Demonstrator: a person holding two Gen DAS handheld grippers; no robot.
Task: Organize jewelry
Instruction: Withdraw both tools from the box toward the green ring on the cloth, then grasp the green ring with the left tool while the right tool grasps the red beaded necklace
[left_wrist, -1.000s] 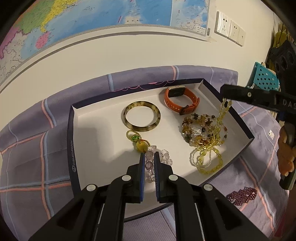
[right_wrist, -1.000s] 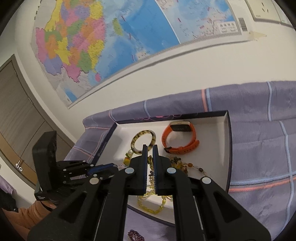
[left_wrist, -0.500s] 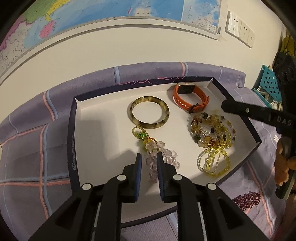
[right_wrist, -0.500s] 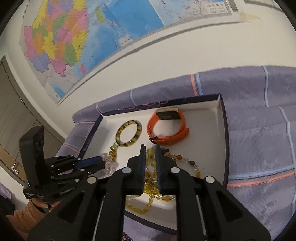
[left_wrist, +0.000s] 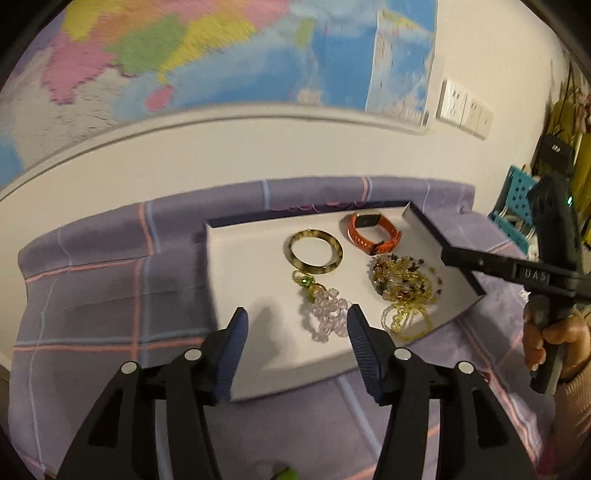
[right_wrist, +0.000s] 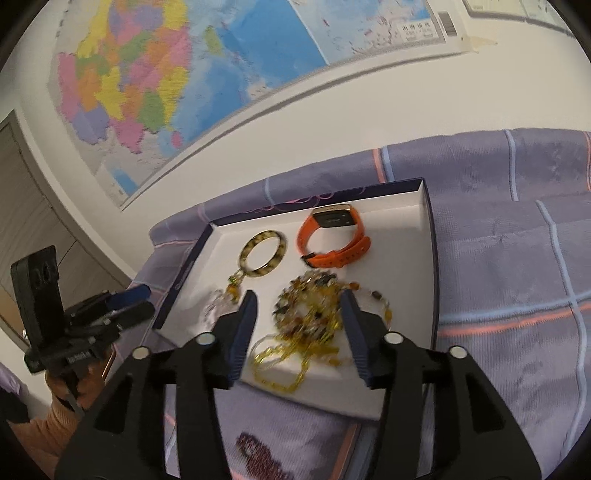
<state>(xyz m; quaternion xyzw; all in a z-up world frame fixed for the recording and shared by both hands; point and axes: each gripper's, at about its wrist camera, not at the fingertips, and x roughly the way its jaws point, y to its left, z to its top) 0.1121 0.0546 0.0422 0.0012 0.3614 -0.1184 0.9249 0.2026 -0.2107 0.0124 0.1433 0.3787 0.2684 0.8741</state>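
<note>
Both claws are hanging wide open and holding nothing. The left gripper (left_wrist: 295, 325) is sitting above the near edge of the white tray (left_wrist: 243, 258), its blue-padded fingers (left_wrist: 236, 343) spread apart with the clear crystal bracelet (left_wrist: 328, 314) showing in the gap between them, not touched. The right gripper (right_wrist: 297, 314) is hovering over the tray's near right part, its fingers (right_wrist: 354, 332) straddling the heap of amber and yellow beads (right_wrist: 310, 317), no contact visible. All that jewelry is lying inside the tray, which is resting on a purple checked cloth (left_wrist: 110, 280): the tortoiseshell bangle (left_wrist: 316, 252) is lying flat mid-tray, the orange watch (left_wrist: 373, 232) is sitting toward the far right corner just beside the bangle, and a green-and-yellow charm (left_wrist: 308, 285) is sitting between the bangle and the crystal bracelet, touching the bracelet end. The bead heap is spilling toward the tray's near rim with a yellow strand looping out of it. One dark purple bead bracelet (right_wrist: 258, 456) is lying outside the tray on the cloth, near its front edge, blurred. A wall map (right_wrist: 177, 74) is hanging behind.
</note>
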